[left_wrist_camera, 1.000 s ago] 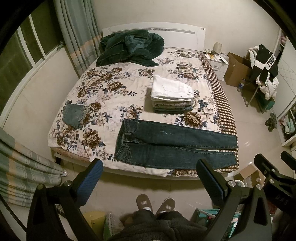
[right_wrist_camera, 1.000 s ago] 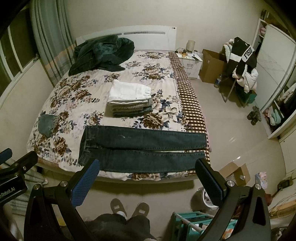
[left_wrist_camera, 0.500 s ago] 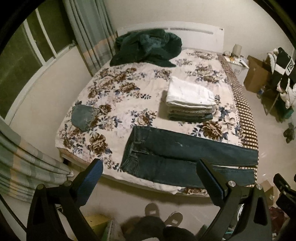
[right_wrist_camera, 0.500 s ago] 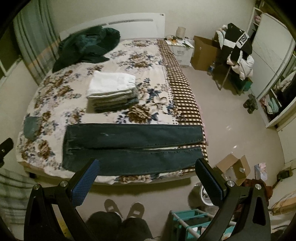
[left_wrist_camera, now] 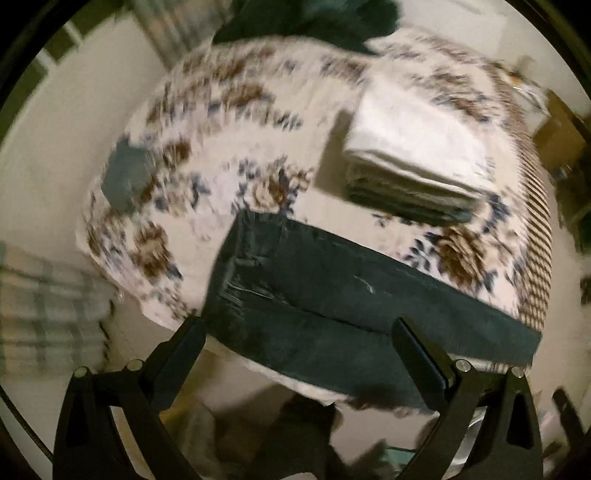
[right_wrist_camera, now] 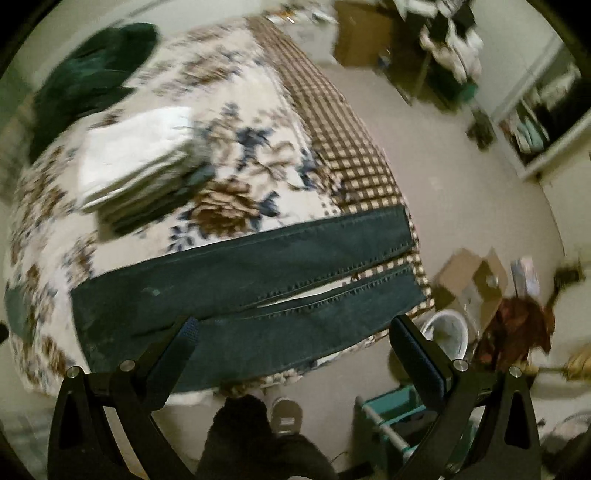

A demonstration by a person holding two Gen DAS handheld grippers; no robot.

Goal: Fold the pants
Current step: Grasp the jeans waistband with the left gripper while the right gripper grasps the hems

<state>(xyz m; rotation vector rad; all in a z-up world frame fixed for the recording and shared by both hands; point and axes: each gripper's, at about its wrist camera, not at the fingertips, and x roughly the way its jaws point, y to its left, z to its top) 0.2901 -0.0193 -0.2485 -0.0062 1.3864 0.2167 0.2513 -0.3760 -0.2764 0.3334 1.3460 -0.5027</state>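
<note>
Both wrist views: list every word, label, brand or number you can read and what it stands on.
None can be read.
The black-and-white garment on the chair has a light band, too blurred to read.
The jeans show only stitching, with no legible label in either view.
The cardboard box shows no print.

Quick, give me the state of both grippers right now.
Left gripper: open, holding nothing, above the waist end of the jeans.
Right gripper: open, holding nothing, above the leg end of the jeans.

One jeans (left_wrist_camera: 332, 295), one folded stack (left_wrist_camera: 413, 170)
</note>
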